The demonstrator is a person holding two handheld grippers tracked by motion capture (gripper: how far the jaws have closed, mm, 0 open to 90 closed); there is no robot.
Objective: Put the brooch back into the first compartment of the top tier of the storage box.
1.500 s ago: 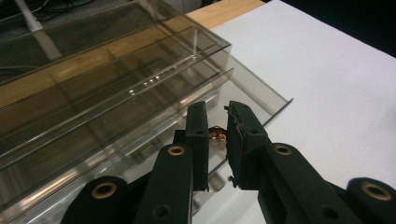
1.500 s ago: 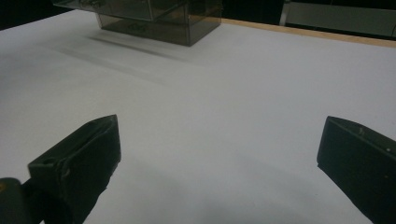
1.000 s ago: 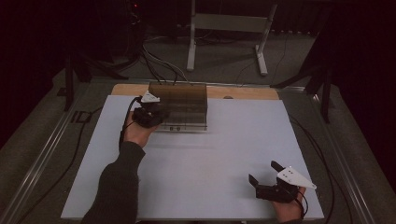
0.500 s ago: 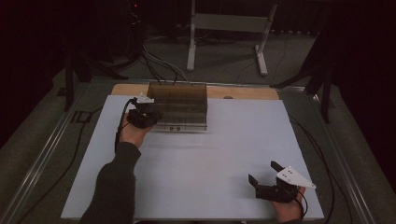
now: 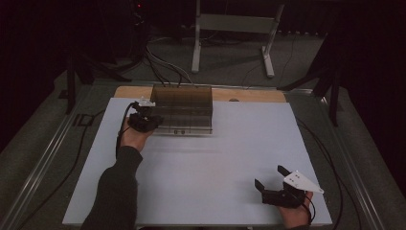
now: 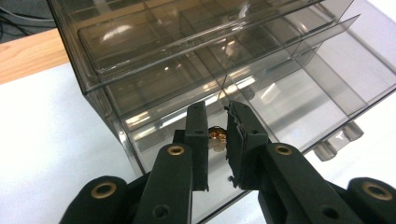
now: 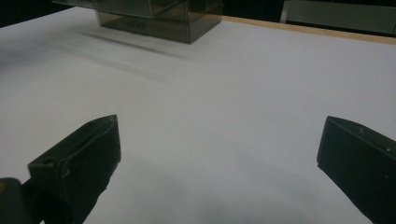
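Observation:
A smoky see-through drawer cabinet (image 5: 184, 108) stands at the back left of the white tabletop (image 5: 206, 163). My left gripper (image 5: 152, 120) is at the cabinet's left front corner. In the left gripper view its jaws (image 6: 217, 109) stand nearly together over an open drawer (image 6: 280, 93), and a small brass-coloured piece (image 6: 216, 136) sits pinched between them. My right gripper (image 5: 269, 176) rests near the front right of the table, far from the cabinet. Its jaws (image 7: 220, 120) are open wide with only bare tabletop between them; the cabinet (image 7: 159, 16) shows far off.
A wooden strip (image 5: 249, 95) runs along the table's back edge behind the cabinet. A metal stand (image 5: 230, 28) and cables (image 5: 163, 62) lie on the floor beyond. Two pale drawer knobs (image 6: 327, 149) stick out at the cabinet's front.
My left gripper has shifted slightly to the left along the cabinet's front and turned a little. The right gripper has stayed in place.

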